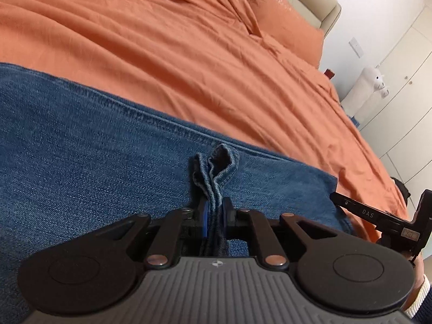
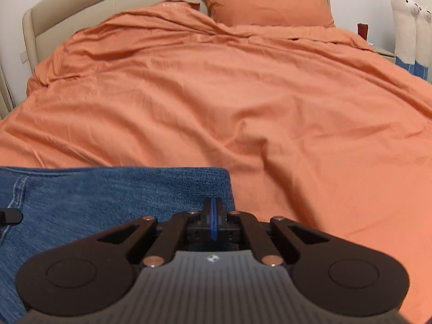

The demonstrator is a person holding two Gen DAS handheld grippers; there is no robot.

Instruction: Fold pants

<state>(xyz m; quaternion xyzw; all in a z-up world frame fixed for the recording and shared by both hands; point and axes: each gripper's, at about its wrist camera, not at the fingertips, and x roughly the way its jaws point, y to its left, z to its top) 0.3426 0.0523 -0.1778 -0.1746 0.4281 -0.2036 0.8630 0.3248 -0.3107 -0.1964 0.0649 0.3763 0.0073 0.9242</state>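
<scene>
Bunching between left jaws, jeans (image 1: 108, 140) — right jaws seemingly empty.

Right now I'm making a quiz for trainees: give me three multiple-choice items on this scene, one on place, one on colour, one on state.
1. Where do the jeans lie?
A on the bed cover
B on the floor
C on a chair

2. What colour is the bed cover?
A white
B orange
C green

3. What is the left gripper doing?
A hanging open
B shut on nothing
C shut on a bunch of the jeans

Key: 1 A, denim rests flat on the cover; 2 B, cover and pillow are both orange; 3 C, a denim fold sticks up from between its closed fingers.
</scene>
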